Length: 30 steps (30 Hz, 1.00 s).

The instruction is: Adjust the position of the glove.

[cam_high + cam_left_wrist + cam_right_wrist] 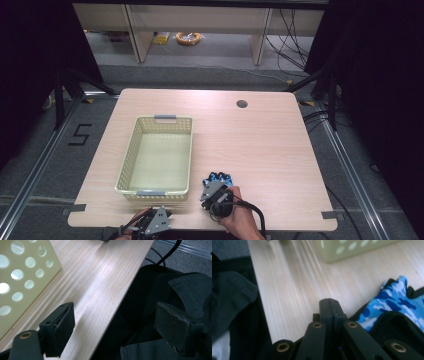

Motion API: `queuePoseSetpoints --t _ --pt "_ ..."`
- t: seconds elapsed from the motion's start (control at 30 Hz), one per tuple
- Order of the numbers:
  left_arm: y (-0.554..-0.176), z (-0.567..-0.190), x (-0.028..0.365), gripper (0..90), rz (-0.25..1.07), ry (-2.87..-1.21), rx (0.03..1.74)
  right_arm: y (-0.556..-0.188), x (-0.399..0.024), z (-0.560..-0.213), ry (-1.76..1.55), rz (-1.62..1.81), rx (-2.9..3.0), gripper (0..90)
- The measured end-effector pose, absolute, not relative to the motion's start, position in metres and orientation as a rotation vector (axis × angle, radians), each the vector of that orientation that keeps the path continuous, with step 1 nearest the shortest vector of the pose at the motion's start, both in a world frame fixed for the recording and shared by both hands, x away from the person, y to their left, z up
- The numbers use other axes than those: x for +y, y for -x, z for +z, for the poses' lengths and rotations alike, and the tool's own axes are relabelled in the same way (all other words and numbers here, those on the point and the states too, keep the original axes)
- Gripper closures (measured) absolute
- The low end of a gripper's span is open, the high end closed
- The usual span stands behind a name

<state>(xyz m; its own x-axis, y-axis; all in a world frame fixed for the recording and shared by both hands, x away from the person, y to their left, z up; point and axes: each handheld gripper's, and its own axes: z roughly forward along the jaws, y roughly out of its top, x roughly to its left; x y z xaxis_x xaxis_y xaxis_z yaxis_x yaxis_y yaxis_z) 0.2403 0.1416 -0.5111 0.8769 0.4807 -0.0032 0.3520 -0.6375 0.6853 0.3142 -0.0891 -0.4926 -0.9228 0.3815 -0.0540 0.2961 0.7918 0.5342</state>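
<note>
A blue camouflage glove (220, 176) with black trim lies on the wooden table (260, 145) near its front edge. My right gripper (207, 194) hovers just in front of the glove, held in a hand. In the right gripper view its jaws (329, 305) are pressed together with nothing between them, and the glove (392, 302) lies just to their right. My left gripper (158, 218) rests at the table's front edge, below the basket. Its jaws (117, 325) stand wide apart over the edge, holding nothing.
A pale yellow perforated basket (129, 167) with grey handles stands at the left of the table, nothing inside it. Its side wall (22, 277) is close to my left gripper. A round cable hole (242, 104) sits at the far right. Dark clothing (175, 290) lies below the front edge.
</note>
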Motion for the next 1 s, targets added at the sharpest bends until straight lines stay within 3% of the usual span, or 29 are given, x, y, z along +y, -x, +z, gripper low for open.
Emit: queuePoseSetpoints --t 1.0 --pt "-0.240 -0.510 0.142 16.6 0.250 -2.339 0.586 -0.324 -0.189 -0.491 -0.896 0.719 2.700 90.0"
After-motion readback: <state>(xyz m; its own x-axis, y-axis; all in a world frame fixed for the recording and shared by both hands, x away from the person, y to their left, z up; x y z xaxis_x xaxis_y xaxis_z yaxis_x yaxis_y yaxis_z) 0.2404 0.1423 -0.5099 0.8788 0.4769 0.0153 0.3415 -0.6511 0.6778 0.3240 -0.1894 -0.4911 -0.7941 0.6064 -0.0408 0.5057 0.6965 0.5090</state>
